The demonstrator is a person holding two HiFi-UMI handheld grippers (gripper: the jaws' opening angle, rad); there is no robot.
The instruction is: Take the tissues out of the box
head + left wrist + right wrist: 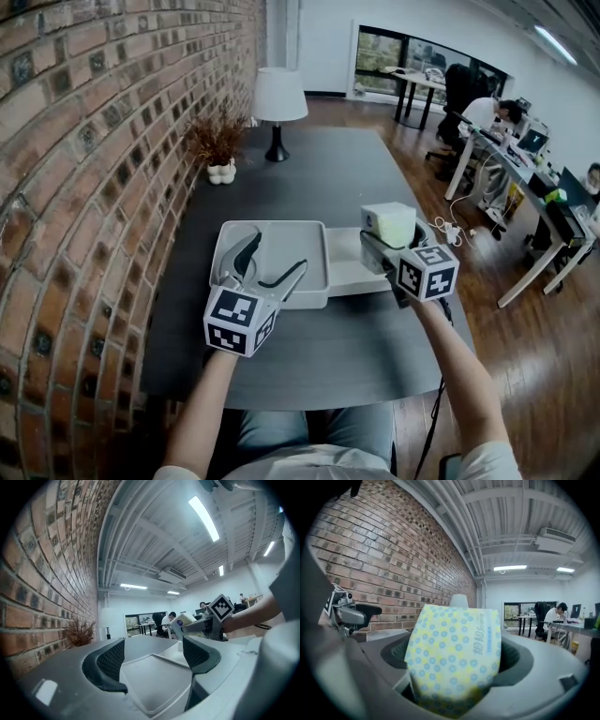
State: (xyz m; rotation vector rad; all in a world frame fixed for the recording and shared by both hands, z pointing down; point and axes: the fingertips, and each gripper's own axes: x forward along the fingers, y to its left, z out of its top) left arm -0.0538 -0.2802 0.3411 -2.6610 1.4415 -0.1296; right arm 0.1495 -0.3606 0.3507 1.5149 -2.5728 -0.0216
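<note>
- Head view: the right tongs pinch a tissue pack by its sides. They hold it above the shallow tray that sits against the white box. The box looks bare inside, so the pack appears to be out of it. The left tongs hang spread over the box with nothing between them, probably ready to steady it on the grey table.
- Left gripper view: the left tongs stand wide apart, with only the box's pale floor beyond them. The pack is raised off to the right, apart from the box.
- Right gripper view: the yellow pack with blue dots fills the gap, with both pads pressed on its sides. This side grip likely keeps the soft wrapper from slipping.
</note>
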